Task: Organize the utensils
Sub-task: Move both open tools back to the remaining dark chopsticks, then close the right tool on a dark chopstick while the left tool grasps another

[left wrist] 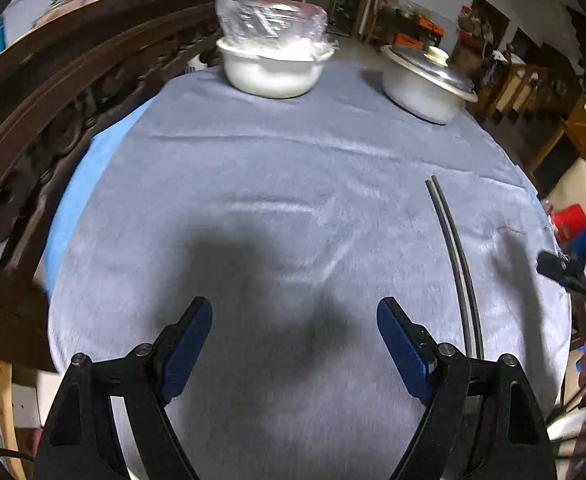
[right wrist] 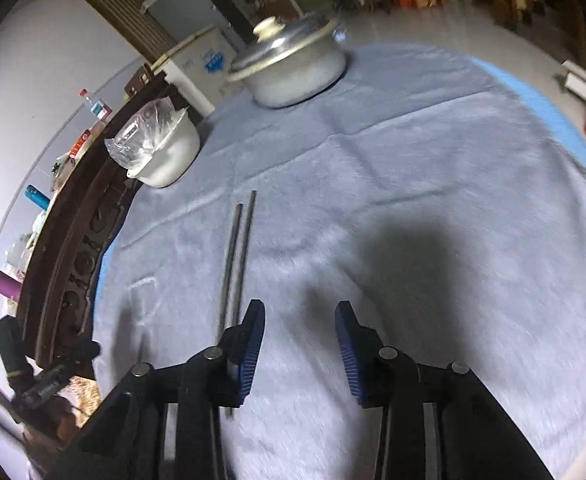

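Observation:
A pair of dark chopsticks (left wrist: pixel 459 264) lies side by side on the grey-blue cloth, right of my left gripper (left wrist: pixel 295 320), which is open and empty above the cloth. In the right wrist view the chopsticks (right wrist: pixel 237 256) lie just left of my right gripper (right wrist: pixel 300 320), their near ends passing under its left finger (right wrist: pixel 253 332). The right gripper is open and empty. Its body shows at the right edge of the left wrist view (left wrist: pixel 569 272).
A white bowl covered with plastic wrap (left wrist: pixel 273 64) (right wrist: pixel 161 144) and a white pot with a metal lid (left wrist: pixel 425 80) (right wrist: pixel 293 64) stand at the far side of the table. A carved dark wooden rail (left wrist: pixel 53 120) runs along the left edge.

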Tool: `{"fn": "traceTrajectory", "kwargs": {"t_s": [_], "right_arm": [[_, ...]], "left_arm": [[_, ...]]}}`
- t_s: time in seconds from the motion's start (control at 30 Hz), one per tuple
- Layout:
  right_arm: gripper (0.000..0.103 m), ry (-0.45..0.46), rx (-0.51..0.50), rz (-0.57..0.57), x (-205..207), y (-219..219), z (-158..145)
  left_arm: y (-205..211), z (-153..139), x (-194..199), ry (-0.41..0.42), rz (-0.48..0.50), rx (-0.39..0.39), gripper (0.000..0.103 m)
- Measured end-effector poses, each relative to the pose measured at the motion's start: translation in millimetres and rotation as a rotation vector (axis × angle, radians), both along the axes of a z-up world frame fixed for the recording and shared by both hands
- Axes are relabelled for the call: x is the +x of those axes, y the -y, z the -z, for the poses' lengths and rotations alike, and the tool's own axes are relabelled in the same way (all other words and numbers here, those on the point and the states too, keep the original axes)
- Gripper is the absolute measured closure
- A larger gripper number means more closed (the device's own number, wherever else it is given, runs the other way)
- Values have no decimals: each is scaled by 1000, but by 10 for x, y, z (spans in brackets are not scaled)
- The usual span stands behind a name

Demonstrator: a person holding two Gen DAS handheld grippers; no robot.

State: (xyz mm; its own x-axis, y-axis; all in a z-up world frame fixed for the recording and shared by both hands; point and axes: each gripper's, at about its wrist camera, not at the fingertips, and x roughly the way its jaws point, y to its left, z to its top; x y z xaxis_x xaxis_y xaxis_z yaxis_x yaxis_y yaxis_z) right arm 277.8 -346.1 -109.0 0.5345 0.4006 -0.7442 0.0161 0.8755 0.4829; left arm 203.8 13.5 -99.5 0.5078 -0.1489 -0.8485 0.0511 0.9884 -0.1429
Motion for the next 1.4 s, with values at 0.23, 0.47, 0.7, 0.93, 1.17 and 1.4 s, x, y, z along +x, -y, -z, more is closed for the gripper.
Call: {"fn": "traceTrajectory", "kwargs": {"t_s": [0.23,0.47,0.7,0.93,1.17,1.4], "right_arm": [[69,-49,14,-61,703,-363,25],[73,-132,-43,-116,1097,-738,183],[80,-165,-111,-117,1269,-951,304],[97,-159,-230,-109,1354,-1056,320],[98,-164,-284,-111,1296,-863,298],[98,-189,-277,-69,1238,-444,306]], "left_arm": [[168,62,344,-41,30,20,18],[138,131,484,-56,42,40,18],[136,204,531,-65,57,40,18],[215,171,614,-62,79,42,27],[566,152,925,-96,170,36,45],[1248,232,1338,-161,274,49,45]]}}
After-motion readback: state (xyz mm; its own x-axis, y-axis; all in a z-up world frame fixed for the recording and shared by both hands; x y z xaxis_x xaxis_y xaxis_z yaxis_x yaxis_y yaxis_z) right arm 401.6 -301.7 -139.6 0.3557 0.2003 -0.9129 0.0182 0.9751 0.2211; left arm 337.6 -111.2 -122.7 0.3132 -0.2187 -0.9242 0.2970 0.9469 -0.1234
